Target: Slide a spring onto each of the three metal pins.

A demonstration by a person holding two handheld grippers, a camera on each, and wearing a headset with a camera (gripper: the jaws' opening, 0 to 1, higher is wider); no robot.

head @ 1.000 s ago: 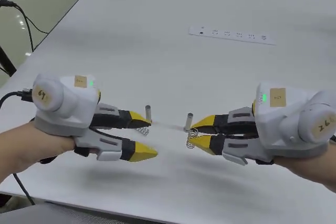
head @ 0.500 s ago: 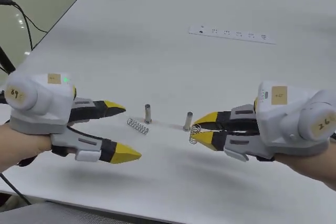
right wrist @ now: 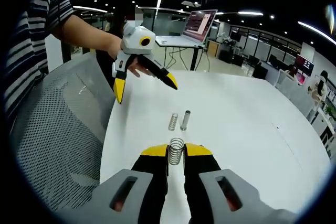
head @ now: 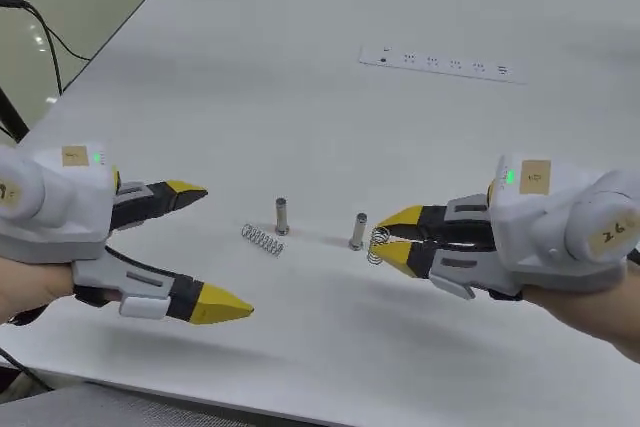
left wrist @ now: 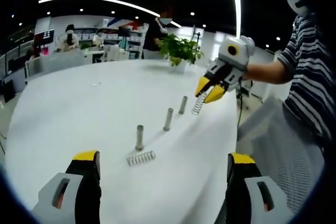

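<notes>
Two yellow tips of your right hand-held gripper (head: 388, 237) are pinched shut on a spring (head: 376, 245) right by a pin (head: 359, 231) — whether they touch is hard to make out. Your left hand-held gripper (head: 224, 247), its body cut off at the frame edge, is spread wide and holds nothing. A second spring (head: 262, 239) lies on the white desk (head: 300, 97) just beside another pin (head: 282, 216). The left gripper view shows three pins (left wrist: 168, 119) upright in a row. Farther off lies a power strip (head: 440, 65) — beyond it, an open office with ceiling lights.
</notes>
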